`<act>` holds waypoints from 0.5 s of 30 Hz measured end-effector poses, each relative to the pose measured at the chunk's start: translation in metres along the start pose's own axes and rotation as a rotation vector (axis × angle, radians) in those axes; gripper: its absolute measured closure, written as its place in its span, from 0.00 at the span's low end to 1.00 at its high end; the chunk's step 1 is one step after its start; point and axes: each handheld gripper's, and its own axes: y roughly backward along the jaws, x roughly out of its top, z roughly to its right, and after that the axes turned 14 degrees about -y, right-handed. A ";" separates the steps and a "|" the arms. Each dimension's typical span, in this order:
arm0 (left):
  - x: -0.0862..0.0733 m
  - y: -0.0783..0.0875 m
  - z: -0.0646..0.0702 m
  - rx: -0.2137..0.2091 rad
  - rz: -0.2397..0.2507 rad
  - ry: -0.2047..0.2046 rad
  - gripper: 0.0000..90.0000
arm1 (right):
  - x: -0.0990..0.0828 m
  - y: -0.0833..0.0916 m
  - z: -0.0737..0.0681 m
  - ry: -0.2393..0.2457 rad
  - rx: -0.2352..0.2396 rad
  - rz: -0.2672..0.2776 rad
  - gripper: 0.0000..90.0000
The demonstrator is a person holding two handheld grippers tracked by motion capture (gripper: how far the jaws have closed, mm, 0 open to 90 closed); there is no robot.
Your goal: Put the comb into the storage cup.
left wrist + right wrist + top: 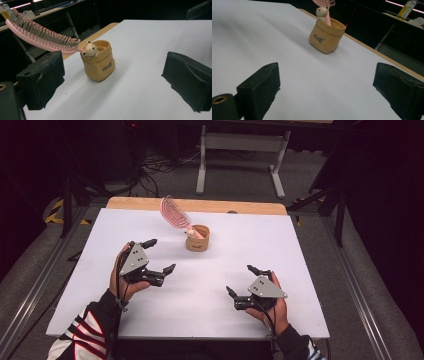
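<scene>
While both tongs, left (159, 255) and right (241, 281), rest released on the white worktop (75, 285), the pink brush (175, 212) stands handle-down in the tan cup (198, 240) near the far edge.

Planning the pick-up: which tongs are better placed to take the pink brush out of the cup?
Probably the left tongs: open, nearer the cup, and the pink brush leans toward their side. The right tongs sit open, farther back.
</scene>
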 end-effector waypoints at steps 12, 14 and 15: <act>0.003 0.004 0.008 -0.020 0.009 -0.010 0.05 | 0.001 0.001 0.000 0.005 -0.001 0.003 0.09; 0.004 0.005 0.009 -0.016 0.012 -0.016 0.05 | 0.001 0.001 -0.001 0.005 -0.001 0.003 0.09; 0.004 0.006 0.009 -0.018 0.009 -0.020 0.05 | 0.001 0.001 -0.001 0.009 -0.003 0.002 0.08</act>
